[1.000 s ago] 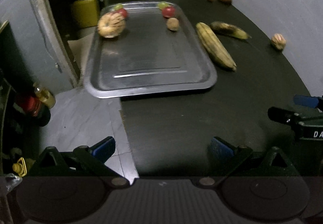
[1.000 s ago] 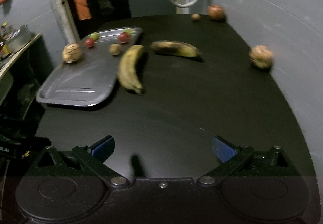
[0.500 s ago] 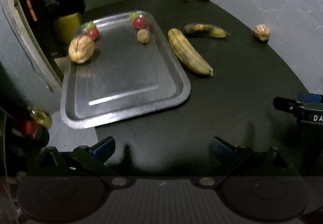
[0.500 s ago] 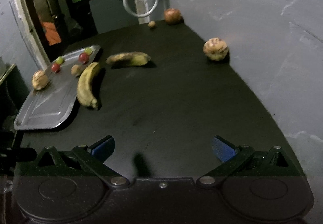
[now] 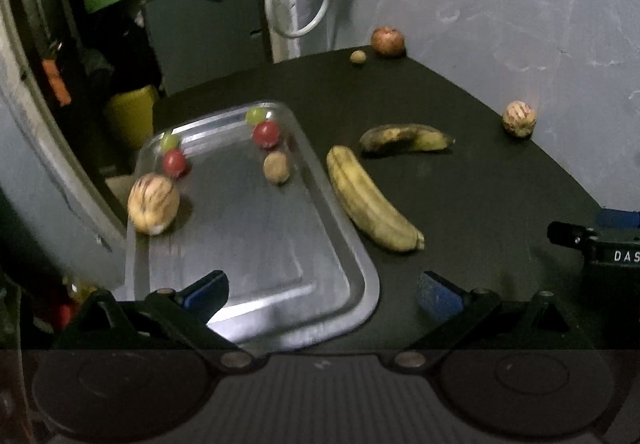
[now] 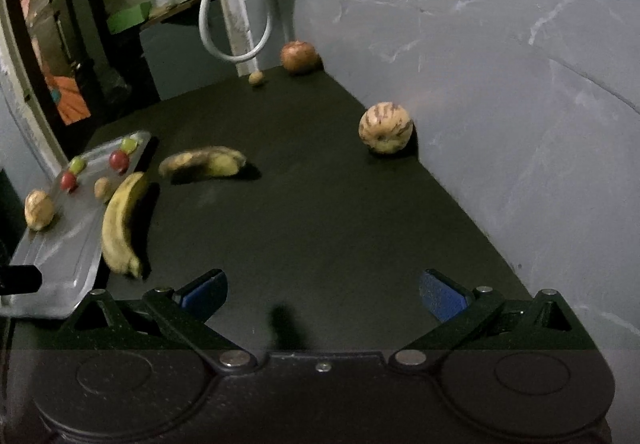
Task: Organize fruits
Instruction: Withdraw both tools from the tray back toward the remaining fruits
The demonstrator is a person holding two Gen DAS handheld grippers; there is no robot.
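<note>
Nearest, the left gripper [image 5: 322, 294] and right gripper [image 6: 323, 292] are held with jaws apart, nothing between them. Beyond, on the dark surface [image 6: 320, 212], a metal tray [image 5: 256, 236] is seen carrying a striped fruit [image 5: 153, 203], small red and green fruits. Beside it lie a yellow banana [image 5: 370, 200] and a blackened banana [image 5: 404, 138]. Farthest, a second striped fruit [image 6: 385, 127] and an apple [image 6: 298, 57] are set by the wall.

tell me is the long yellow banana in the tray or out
Out. The yellow banana lies on the black table just beside the tray, along its right rim.
</note>
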